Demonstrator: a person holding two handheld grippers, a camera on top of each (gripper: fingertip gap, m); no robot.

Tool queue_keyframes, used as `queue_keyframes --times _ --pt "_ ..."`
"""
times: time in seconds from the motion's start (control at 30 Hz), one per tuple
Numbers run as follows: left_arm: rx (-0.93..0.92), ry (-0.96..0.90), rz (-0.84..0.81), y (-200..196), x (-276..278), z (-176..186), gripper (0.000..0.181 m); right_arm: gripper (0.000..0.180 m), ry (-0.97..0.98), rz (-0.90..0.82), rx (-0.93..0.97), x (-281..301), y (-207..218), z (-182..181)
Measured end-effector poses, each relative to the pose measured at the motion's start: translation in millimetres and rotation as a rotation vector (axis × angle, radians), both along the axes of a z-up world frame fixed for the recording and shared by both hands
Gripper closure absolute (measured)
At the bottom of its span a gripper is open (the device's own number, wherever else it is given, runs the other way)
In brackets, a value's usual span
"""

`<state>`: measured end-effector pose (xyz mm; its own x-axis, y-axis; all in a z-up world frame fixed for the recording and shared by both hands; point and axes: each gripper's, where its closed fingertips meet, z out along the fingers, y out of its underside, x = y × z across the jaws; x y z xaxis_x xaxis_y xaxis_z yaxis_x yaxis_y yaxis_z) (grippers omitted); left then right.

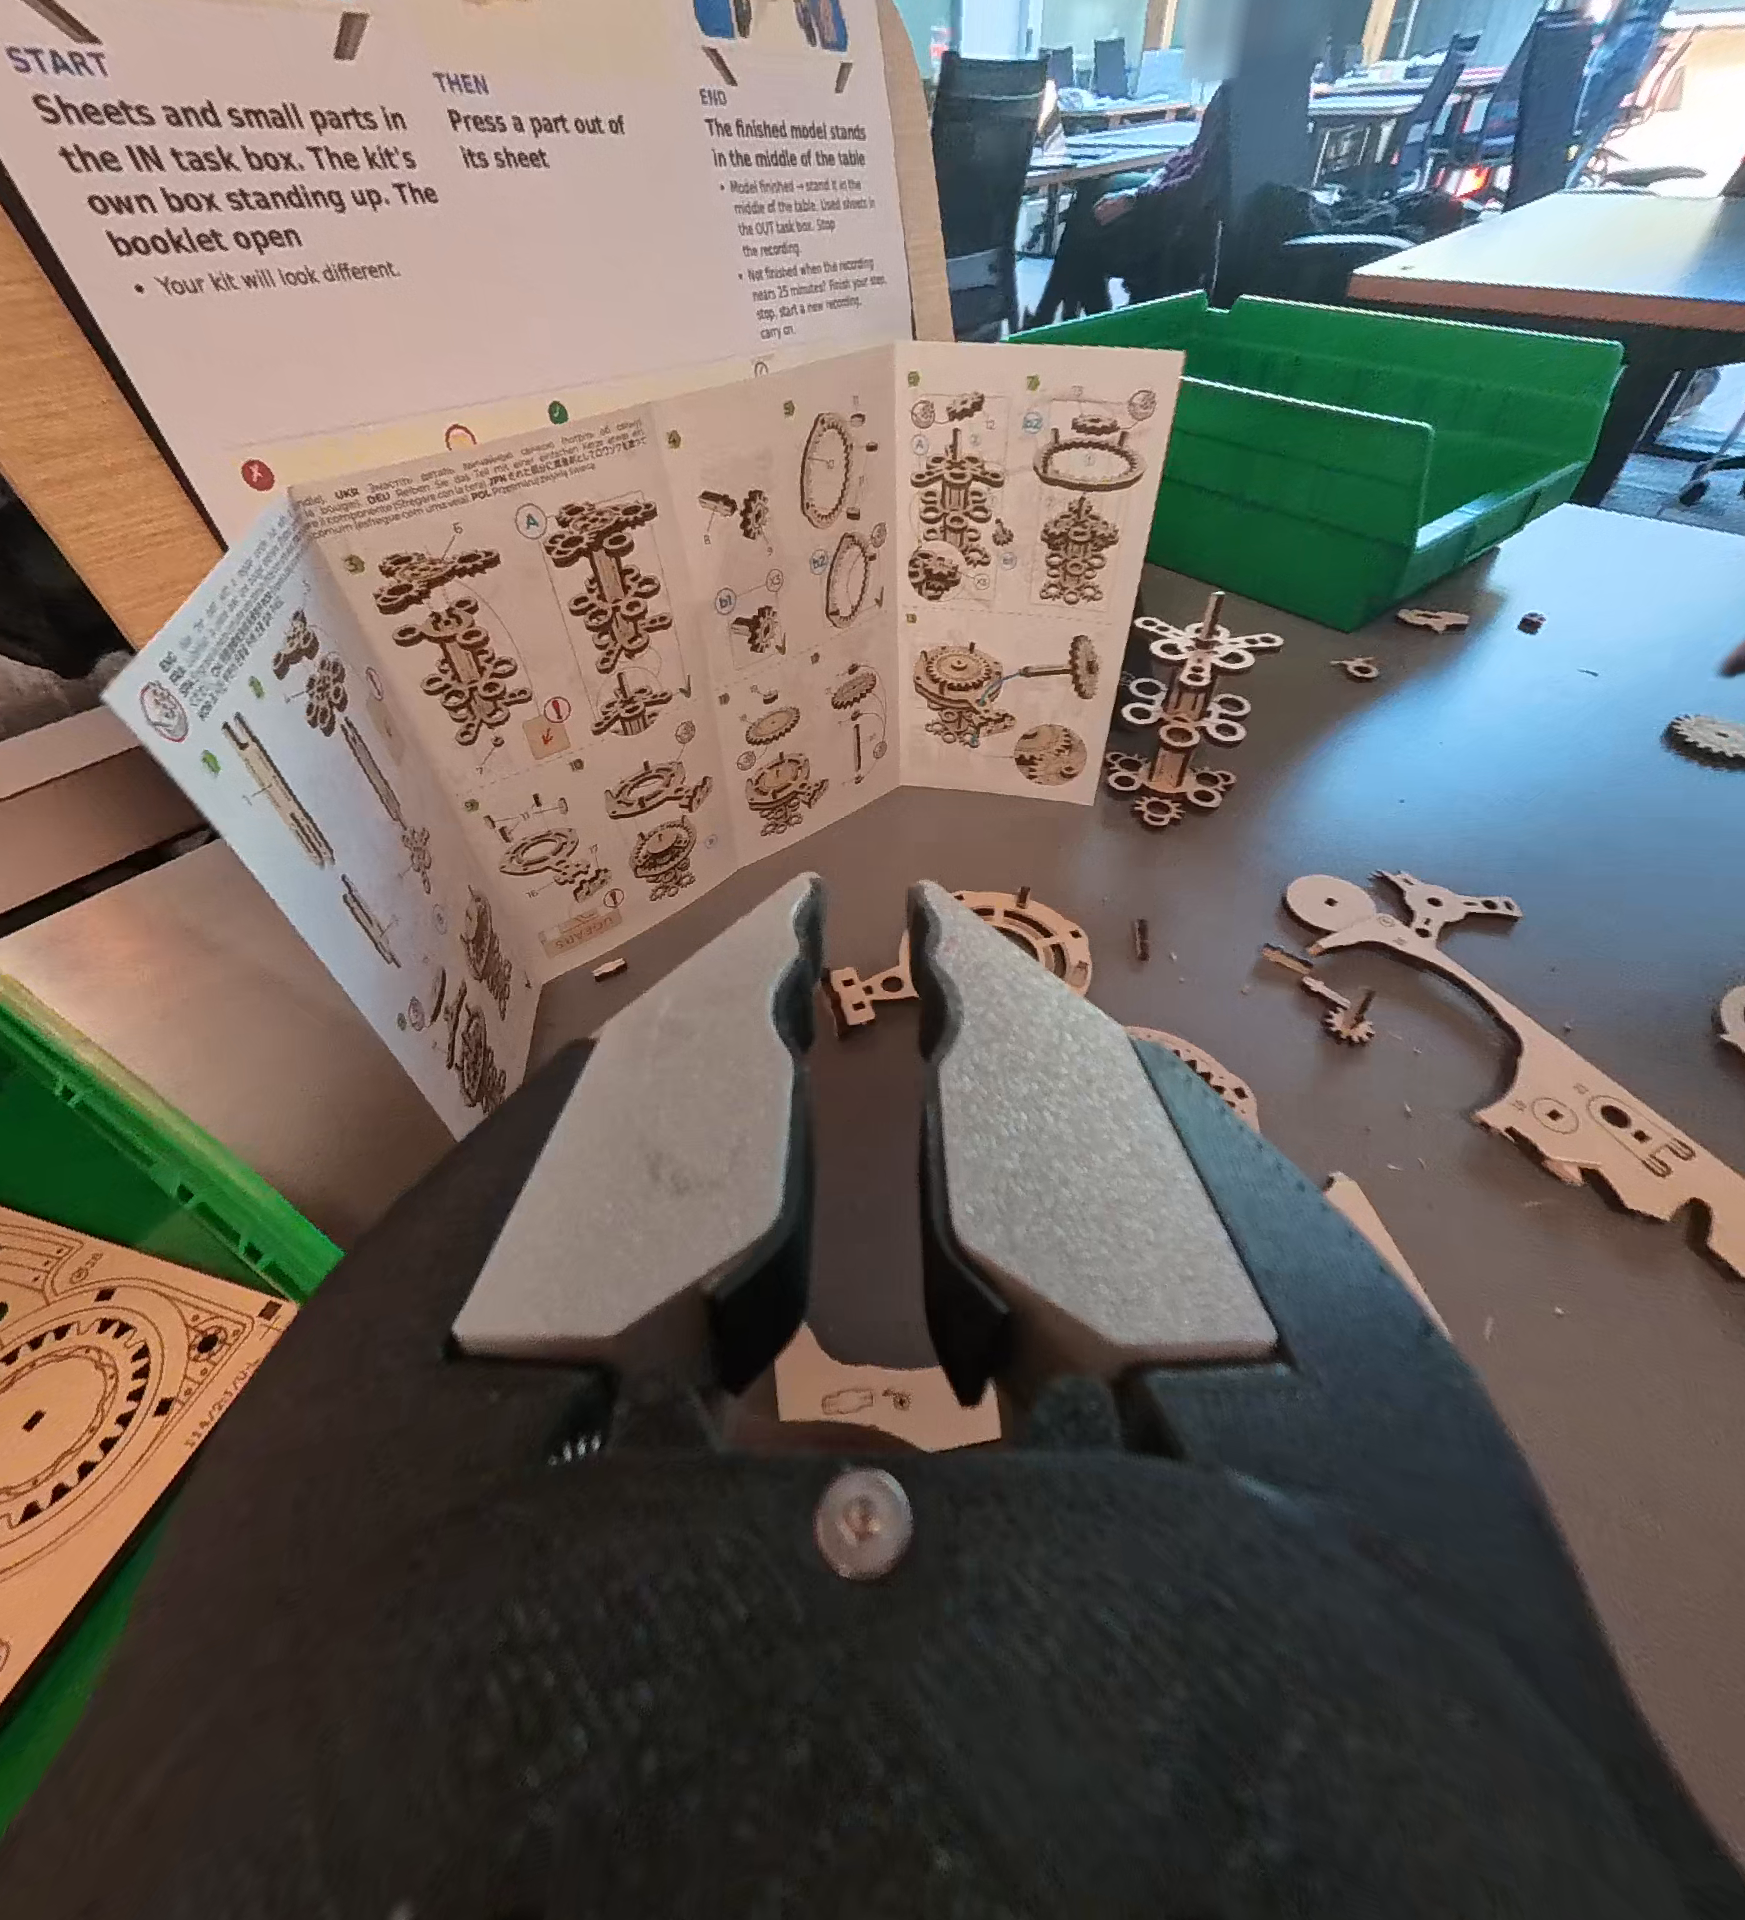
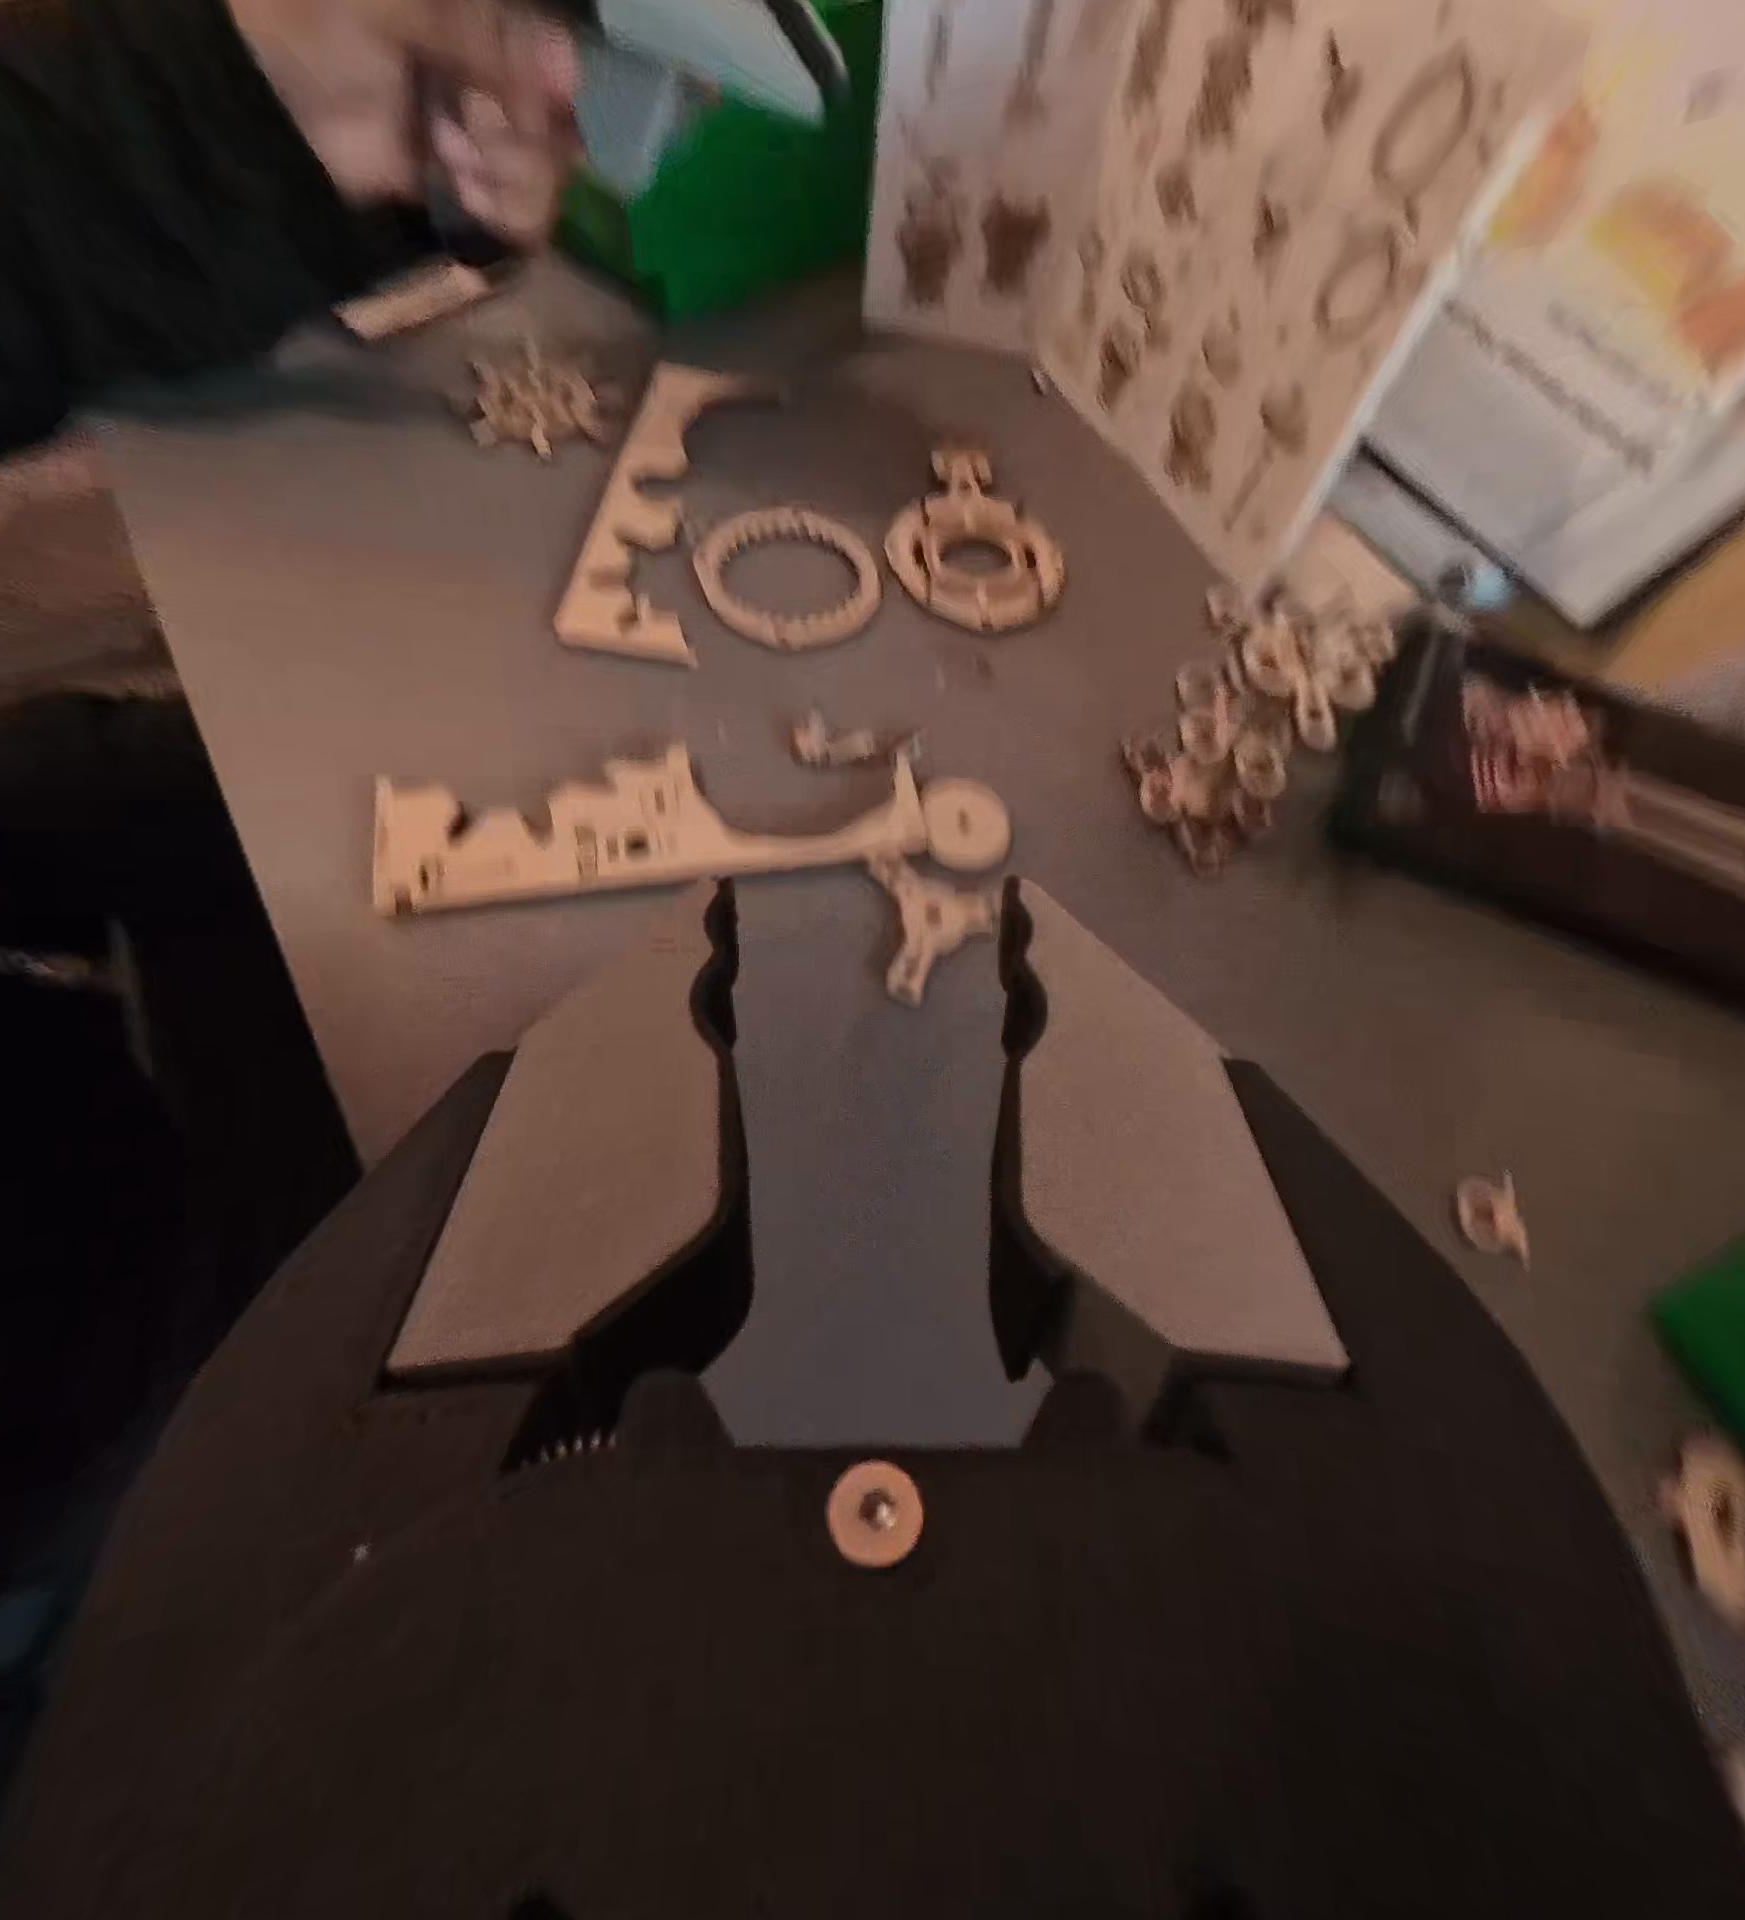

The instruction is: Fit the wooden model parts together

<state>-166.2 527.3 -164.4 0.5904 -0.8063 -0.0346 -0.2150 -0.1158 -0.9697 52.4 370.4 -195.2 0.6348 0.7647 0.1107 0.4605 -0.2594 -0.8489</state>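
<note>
My left gripper [image 1: 866, 904] hovers low over the grey table, jaws slightly apart and empty. Just beyond its tips lie a round wooden ring base [image 1: 1029, 935] and a small wooden connector [image 1: 852, 1000]. A wooden tower of looped discs [image 1: 1182, 717] stands by the booklet. My right gripper [image 2: 863, 904] is open and empty above the table; this view is blurred. Ahead of it lie a three-armed wooden piece [image 2: 925, 920], a punched-out sheet strip [image 2: 587, 842], a toothed ring [image 2: 785, 592], the ring base [image 2: 972, 566] and the tower [image 2: 1252, 727].
The open instruction booklet [image 1: 691, 623] stands at the back. One green bin [image 1: 1346, 457] sits behind right, another [image 1: 68, 1195] at left holds a part sheet [image 1: 47, 1403]. A sheet remnant [image 1: 1574, 1122] and a gear [image 1: 1718, 740] lie right. A dark kit box [image 2: 1595, 810] and a person's arm [image 2: 120, 208] show. Some 25 cm of space lies between my two pairs of fingers. My left tips are about 25 cm from the three-armed wooden piece [image 2: 925, 920], my right tips only 10 cm. Look for it in the left wrist view [image 1: 1443, 904] too.
</note>
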Motion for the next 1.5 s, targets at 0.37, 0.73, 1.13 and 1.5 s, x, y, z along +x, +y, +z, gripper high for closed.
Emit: queue_keyframes --times 0.37,0.73,1.13,1.5 --pt "0.025 0.019 -0.014 -3.7 6.9 -3.9 0.169 0.127 0.219 -0.686 0.031 186.6 -95.3 -26.8" --pt "0.087 0.067 0.005 -3.9 10.2 -9.4 0.171 0.128 0.136 -0.667 -0.032 188.7 -86.3 -57.1" --pt "0.078 0.082 0.010 -0.8 8.9 -14.5 0.171 0.129 0.194 -0.761 -0.032 233.2 11.2 -39.5" --pt "0.077 0.108 0.029 5.4 5.5 -20.6 0.173 0.139 0.040 -0.580 -0.053 219.2 77.1 -53.7"
